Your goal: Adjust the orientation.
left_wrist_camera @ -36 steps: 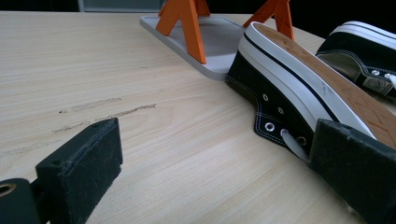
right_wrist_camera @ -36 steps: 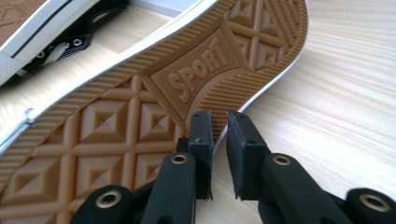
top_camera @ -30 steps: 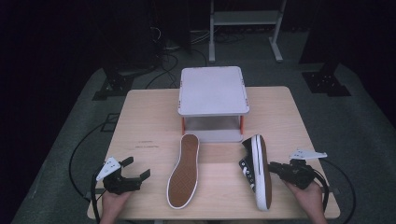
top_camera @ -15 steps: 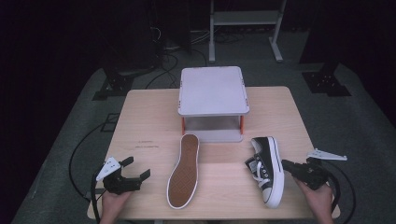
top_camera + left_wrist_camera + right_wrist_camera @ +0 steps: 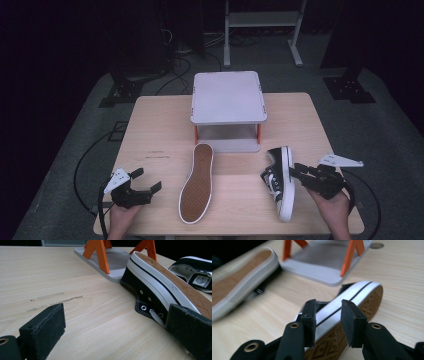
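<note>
The right gripper point(image 5: 296, 172), jaws just parted and released, sat at 3 o'clock of the right shoe point(image 5: 278, 182) lying on its side; the left gripper point(image 5: 145, 180) stood open, the left shoe point(image 5: 196, 184) sole-up, neither yet on the stand point(image 5: 227, 95)

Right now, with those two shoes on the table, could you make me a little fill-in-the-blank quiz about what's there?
1. The shoe in the middle lies with its brown ____ facing up.
2. The rack behind the shoes stands on legs coloured ____.
3. The black shoe beside the right gripper lies on its ____.
4. The jaws of the left gripper stand ____, with nothing between them.

Missing words: sole; orange; side; open
</note>
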`<state>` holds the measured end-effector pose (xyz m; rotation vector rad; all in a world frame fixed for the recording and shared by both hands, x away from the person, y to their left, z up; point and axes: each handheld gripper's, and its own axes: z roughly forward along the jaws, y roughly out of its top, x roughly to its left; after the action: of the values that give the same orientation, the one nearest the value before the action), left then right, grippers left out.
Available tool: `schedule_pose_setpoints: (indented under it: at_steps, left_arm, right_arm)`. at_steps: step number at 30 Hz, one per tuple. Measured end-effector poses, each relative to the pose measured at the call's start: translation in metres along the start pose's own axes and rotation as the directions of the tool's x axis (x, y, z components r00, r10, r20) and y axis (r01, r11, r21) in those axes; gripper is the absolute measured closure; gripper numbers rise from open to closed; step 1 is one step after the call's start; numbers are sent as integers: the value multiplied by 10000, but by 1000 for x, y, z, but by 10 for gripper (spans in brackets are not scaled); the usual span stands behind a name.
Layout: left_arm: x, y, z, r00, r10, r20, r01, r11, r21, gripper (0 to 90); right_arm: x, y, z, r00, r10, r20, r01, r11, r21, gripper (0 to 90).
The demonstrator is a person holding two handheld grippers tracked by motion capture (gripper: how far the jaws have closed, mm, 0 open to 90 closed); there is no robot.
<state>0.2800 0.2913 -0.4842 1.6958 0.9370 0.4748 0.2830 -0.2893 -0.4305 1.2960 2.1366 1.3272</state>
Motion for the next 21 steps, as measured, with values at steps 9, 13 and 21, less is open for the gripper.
schedule_pose_setpoints:
  at_steps: [9,13,21]
  left_arm:
    - [2,-1,-1,10000,-73,-8,73,10000,-31,21]
    - [1,0,-1,10000,-39,-21,39,10000,-8,21]
    - [1,-1,0,10000,-40,-63,40,10000,12,21]
  right_arm:
    - [-6,-3,0,10000,78,-30,-78,9998,183,688]
    - [-15,-7,-10,9997,233,-83,-233,9997,70,740]
    - [-37,-23,-31,9977,657,169,-656,9978,-68,757]
